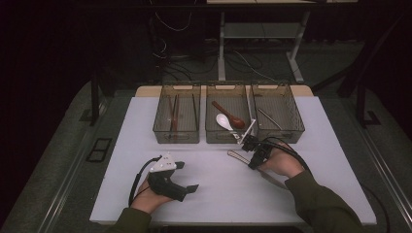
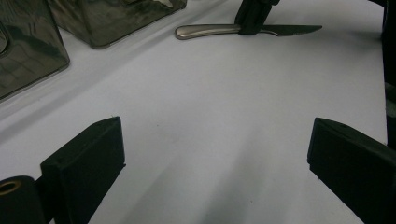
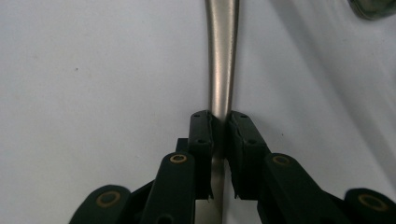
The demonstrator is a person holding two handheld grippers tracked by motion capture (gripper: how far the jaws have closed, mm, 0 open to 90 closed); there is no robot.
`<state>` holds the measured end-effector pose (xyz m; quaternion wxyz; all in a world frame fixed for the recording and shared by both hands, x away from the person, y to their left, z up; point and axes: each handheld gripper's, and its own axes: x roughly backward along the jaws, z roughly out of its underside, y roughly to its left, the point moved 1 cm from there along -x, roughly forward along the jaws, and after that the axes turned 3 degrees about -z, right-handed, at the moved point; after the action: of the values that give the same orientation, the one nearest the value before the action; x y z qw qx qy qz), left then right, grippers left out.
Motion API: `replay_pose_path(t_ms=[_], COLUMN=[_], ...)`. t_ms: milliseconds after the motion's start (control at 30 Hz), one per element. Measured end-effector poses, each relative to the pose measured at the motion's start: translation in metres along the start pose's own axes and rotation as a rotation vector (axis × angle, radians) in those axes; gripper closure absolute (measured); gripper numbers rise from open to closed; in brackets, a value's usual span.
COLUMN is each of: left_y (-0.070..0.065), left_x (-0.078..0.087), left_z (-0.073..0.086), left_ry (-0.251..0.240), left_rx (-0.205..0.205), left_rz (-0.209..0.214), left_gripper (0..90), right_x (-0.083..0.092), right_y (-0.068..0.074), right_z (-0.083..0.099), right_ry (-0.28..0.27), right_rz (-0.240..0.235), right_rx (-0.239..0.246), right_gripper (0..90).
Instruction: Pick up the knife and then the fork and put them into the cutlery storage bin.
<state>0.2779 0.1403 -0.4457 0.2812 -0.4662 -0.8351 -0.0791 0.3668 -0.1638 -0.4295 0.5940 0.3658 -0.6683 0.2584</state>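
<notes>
right gripper (image 1: 253, 148): I have its jaws clamped across a table knife (image 3: 222, 70), at the neck where handle meets blade; in the right gripper view both pads press the metal from either side.
knife position: flat on the white table (image 1: 218, 189), just in front of the middle bin (image 1: 228, 136), handle end toward the bins, blade running back under my right hand. In the left gripper view it (image 2: 210, 31) looks to be resting on the table, not lifted.
left gripper (image 1: 187, 177): jaws wide apart, nothing between them, parked on the table well left of the knife.
bins: three clear bins in a row at the far side. Left bin (image 1: 177, 136) holds what look like chopsticks (image 1: 174, 114); middle bin has a white spoon (image 1: 224, 121) and a brown spoon (image 1: 228, 115); right bin (image 1: 279, 133) has a thin metal piece (image 1: 268, 118), type too small to tell.
progress: I judge this as sorting cutlery, mostly done; the knife is the one item loose on the table.
done: grasp on the knife is made.
left: lift, carry to a bin (probably the right one, my guess), release.
</notes>
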Motion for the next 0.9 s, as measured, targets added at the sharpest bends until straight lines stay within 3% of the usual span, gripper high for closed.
replay_pose_path(t_ms=[67,267,433,700,900], left_y=[0.000,0.001,0.001,0.000,0.000], left_x=[0.000,0.000,0.000,0.001,0.000], left_z=[0.000,0.000,0.000,0.000,0.000], left_ry=[0.001,0.000,0.000,-0.003,-0.003], left_rx=[0.001,0.002,0.002,0.002,0.001], left_rz=[0.000,-0.001,-0.001,-0.001,-0.001], left_gripper=[3.0,3.0,2.9,3.0,3.0], right_x=[0.000,0.002,0.006,0.024,0.039], right_y=[-0.001,-0.007,-0.013,-0.023,-0.033], right_z=[0.001,0.005,0.007,0.015,0.025], right_ry=[-0.005,-0.040,-0.080,-0.202,-0.289], right_rz=[0.008,-0.042,-0.042,-0.097,-0.134], right_rx=[0.016,0.003,0.000,-0.054,-0.060], right_gripper=[80.0,80.0,80.0,80.0,80.0])
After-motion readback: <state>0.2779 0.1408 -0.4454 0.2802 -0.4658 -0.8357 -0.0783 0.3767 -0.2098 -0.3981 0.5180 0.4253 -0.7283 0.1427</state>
